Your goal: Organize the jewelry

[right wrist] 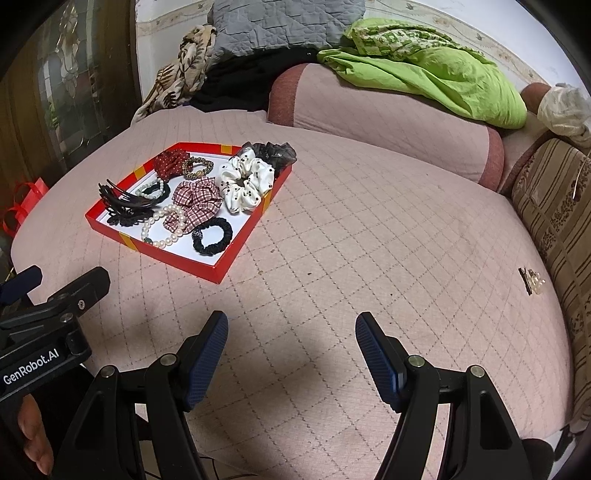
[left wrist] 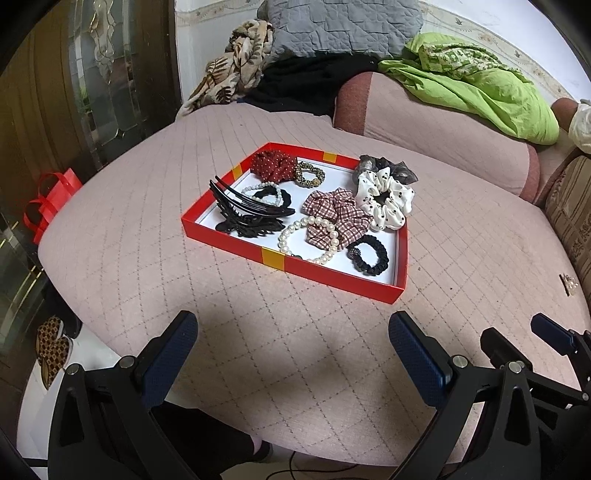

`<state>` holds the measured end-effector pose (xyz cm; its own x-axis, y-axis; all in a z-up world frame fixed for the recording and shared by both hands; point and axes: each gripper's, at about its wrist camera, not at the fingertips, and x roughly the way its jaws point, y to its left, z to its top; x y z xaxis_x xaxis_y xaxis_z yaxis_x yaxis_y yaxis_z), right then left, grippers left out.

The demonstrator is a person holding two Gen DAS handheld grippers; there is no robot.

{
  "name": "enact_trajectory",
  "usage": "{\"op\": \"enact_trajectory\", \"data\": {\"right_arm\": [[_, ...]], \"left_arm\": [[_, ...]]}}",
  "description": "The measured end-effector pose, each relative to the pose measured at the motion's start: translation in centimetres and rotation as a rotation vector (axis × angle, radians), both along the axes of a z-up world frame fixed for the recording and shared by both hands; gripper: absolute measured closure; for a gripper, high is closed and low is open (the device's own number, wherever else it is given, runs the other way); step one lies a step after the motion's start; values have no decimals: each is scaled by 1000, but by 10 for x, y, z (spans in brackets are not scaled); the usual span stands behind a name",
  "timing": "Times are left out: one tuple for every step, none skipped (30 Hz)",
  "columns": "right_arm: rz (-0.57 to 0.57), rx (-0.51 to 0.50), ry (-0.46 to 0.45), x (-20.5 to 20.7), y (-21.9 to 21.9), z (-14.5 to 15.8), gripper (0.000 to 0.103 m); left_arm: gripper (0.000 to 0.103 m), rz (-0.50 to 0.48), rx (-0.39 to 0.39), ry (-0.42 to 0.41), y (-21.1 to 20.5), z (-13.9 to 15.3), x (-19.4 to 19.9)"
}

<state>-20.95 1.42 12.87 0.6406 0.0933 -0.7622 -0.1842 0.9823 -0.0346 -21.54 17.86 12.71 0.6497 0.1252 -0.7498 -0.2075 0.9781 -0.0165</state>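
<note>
A red tray (left wrist: 334,275) (right wrist: 159,254) lies on the pink quilted seat. It holds a black claw clip (left wrist: 243,216), a pearl bracelet (left wrist: 310,236), a plaid scrunchie (left wrist: 338,216), a white dotted scrunchie (left wrist: 386,197), a black hair tie (left wrist: 369,254), a red dotted scrunchie (left wrist: 273,164) and a leopard hair tie (left wrist: 309,174). A small pearl hair clip (right wrist: 531,281) (left wrist: 569,284) lies alone near the right cushion. My left gripper (left wrist: 293,336) is open and empty, hovering short of the tray. My right gripper (right wrist: 291,332) is open and empty over bare seat.
A green cloth (right wrist: 424,66) and a grey quilted pillow (left wrist: 343,26) lie on the backrest. A striped cushion (right wrist: 554,221) borders the right. A red bag (left wrist: 48,199) stands by the wooden door at left. The seat's front edge drops off below the grippers.
</note>
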Motion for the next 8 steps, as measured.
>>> {"op": "enact_trajectory", "data": {"right_arm": [[-2,5,2,0,-2,0,27],[-3,10,5,0,-4,0,27],[-4,14,7,1,-5,0,27],[-5,19,9,2,-7,0,27],[-6,26,12,2,-9,0,27],[-7,30,13,3,-11,0,27],[-8,35,14,3,-13,0,27],[-10,40,14,4,-15,0,27]], "left_arm": [[0,-2,7,3,-2,1,0],[0,-3,10,5,-3,1,0],[0,-5,12,8,-5,2,0],[0,-8,13,11,-7,2,1],[0,-12,17,14,-9,3,1],[0,-14,21,18,-11,3,1],[0,-17,24,23,-14,4,2],[0,-20,24,26,-16,4,3]]}}
